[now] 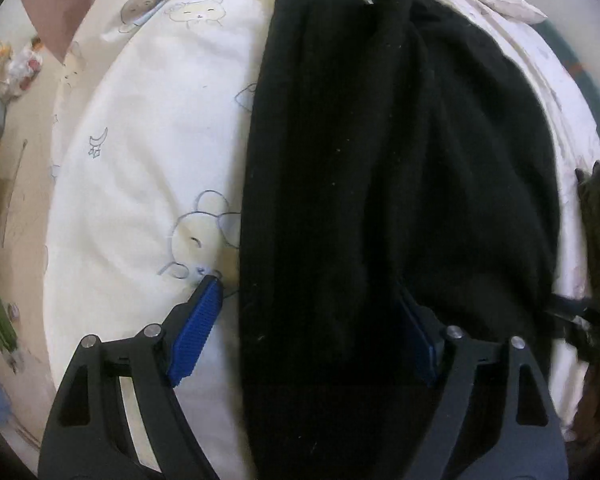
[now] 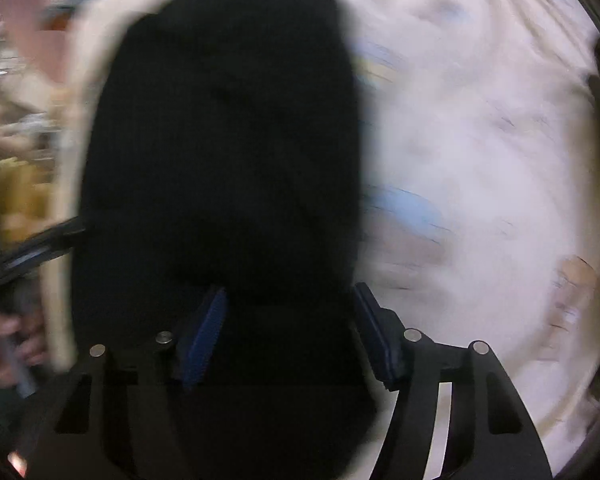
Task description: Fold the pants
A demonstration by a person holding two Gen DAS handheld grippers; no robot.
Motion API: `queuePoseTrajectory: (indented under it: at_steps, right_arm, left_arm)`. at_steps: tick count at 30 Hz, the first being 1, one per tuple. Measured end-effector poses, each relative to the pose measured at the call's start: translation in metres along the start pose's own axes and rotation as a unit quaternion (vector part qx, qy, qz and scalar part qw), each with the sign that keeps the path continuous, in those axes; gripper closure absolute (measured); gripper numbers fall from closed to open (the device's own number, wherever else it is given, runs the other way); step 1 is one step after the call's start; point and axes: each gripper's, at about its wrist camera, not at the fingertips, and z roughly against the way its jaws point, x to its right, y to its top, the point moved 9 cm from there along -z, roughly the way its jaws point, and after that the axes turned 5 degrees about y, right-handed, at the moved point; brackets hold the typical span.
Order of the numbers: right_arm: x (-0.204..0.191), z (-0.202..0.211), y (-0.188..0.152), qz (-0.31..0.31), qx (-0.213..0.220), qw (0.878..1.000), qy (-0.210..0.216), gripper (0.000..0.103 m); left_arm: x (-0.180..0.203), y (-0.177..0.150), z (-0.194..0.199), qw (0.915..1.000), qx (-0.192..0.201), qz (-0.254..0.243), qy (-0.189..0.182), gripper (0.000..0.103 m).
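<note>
You are working in a home bedroom: a bed covered by a soft cream quilt [image 1: 148, 152] printed with pale blue cartoon bears, moons and stars fills both views. Beside the bed's left edge you can see a beige floor [image 1: 24, 200] strewn with small household clutter [image 1: 14, 68], blurred and hard to identify.

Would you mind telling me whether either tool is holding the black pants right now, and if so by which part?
Neither: the left tool and right tool stand open over the black pants.
</note>
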Motion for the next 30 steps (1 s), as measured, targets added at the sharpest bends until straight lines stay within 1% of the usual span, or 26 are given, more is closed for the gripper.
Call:
queuePoseTrajectory:
  at_steps: [1,2,4,5,6,7,9,11,12,13,14,15,16,18,19,21,23,24,26,27,28,30]
  right_arm:
    - [0.009,-0.002,0.001,-0.01,-0.001,1.0,-0.002,0.025]
    - [0.014,-0.003,0.001,-0.031,-0.008,0.999,0.019,0.025]
    - [0.01,0.003,0.003,-0.039,-0.009,0.998,0.037,0.025]
    - [0.003,0.014,0.006,-0.023,0.007,0.999,0.036,0.025]
    - [0.0,0.021,0.008,-0.016,0.018,0.999,0.031,0.025]
    - [-0.004,0.035,0.012,-0.01,0.041,0.999,0.022,0.025]
    - [-0.011,0.059,0.018,0.0,0.09,0.996,0.015,0.024]
    - [-0.016,0.074,0.023,-0.002,0.121,0.993,0.019,0.023]
    - [-0.019,0.078,0.025,-0.009,0.124,0.991,0.037,0.023]
    - [-0.021,0.08,0.029,-0.013,0.119,0.991,0.067,0.023]
    - [-0.026,0.083,0.035,-0.014,0.106,0.989,0.098,0.023]
    - [-0.027,0.086,0.041,-0.016,0.102,0.988,0.115,0.023]
    - [-0.027,0.091,0.05,-0.017,0.103,0.986,0.127,0.023]
    - [-0.027,0.096,0.07,-0.007,0.104,0.986,0.129,0.021]
    - [-0.026,0.096,0.083,-0.002,0.105,0.986,0.129,0.02]
    - [-0.015,0.088,0.113,-0.005,0.103,0.986,0.127,0.018]
    - [-0.003,0.068,0.14,-0.017,0.09,0.986,0.138,0.018]
    - [0.003,0.061,0.153,-0.021,0.087,0.987,0.135,0.018]
    - [0.012,0.04,0.172,-0.026,0.088,0.988,0.122,0.018]
    - [0.014,0.03,0.18,-0.028,0.086,0.988,0.126,0.018]
    - [0.014,0.018,0.19,-0.033,0.081,0.987,0.133,0.018]
    - [0.012,0.008,0.201,-0.033,0.077,0.985,0.151,0.018]
  left_arm:
    - [0.0,0.0,0.0,1.0,0.004,-0.005,0.002,0.022]
    - [0.0,0.0,0.001,0.9999,0.007,-0.012,0.009,0.022]
    - [0.0,0.001,0.007,0.9997,0.01,-0.014,0.019,0.022]
    - [-0.001,0.002,0.012,0.9998,0.01,-0.006,0.018,0.022]
    - [0.0,0.002,0.02,0.9999,0.014,0.001,0.009,0.023]
    - [0.002,0.004,0.028,0.9997,0.023,0.005,-0.001,0.023]
    - [0.0,0.011,0.046,0.9984,0.055,0.01,-0.005,0.023]
    - [0.0,0.018,0.054,0.9972,0.075,0.001,-0.003,0.022]
    - [0.002,0.025,0.054,0.9972,0.074,-0.01,-0.005,0.022]
    - [0.003,0.032,0.051,0.9977,0.066,-0.012,-0.009,0.022]
    - [0.001,0.039,0.05,0.998,0.061,-0.004,-0.017,0.022]
    - [-0.003,0.051,0.048,0.9976,0.056,0.017,-0.037,0.022]
    - [-0.005,0.06,0.045,0.9969,0.051,0.032,-0.051,0.015]
    - [-0.009,0.088,0.035,0.9948,0.041,0.053,-0.076,0.012]
    - [-0.012,0.095,0.031,0.9944,0.041,0.057,-0.079,0.01]
    - [-0.015,0.121,0.019,0.9942,0.042,0.06,-0.079,0.006]
    - [-0.012,0.137,0.008,0.9942,0.045,0.061,-0.077,0.006]
    - [-0.012,0.142,0.002,0.9951,0.043,0.055,-0.07,0.006]
    - [-0.004,0.152,-0.011,0.9975,0.046,0.034,-0.043,0.006]
    - [0.0,0.157,-0.019,0.9984,0.042,0.025,-0.027,0.006]
    - [0.002,0.161,-0.027,0.9989,0.037,0.018,-0.021,0.006]
    - [0.002,0.171,-0.038,0.999,0.042,0.015,-0.008,0.005]
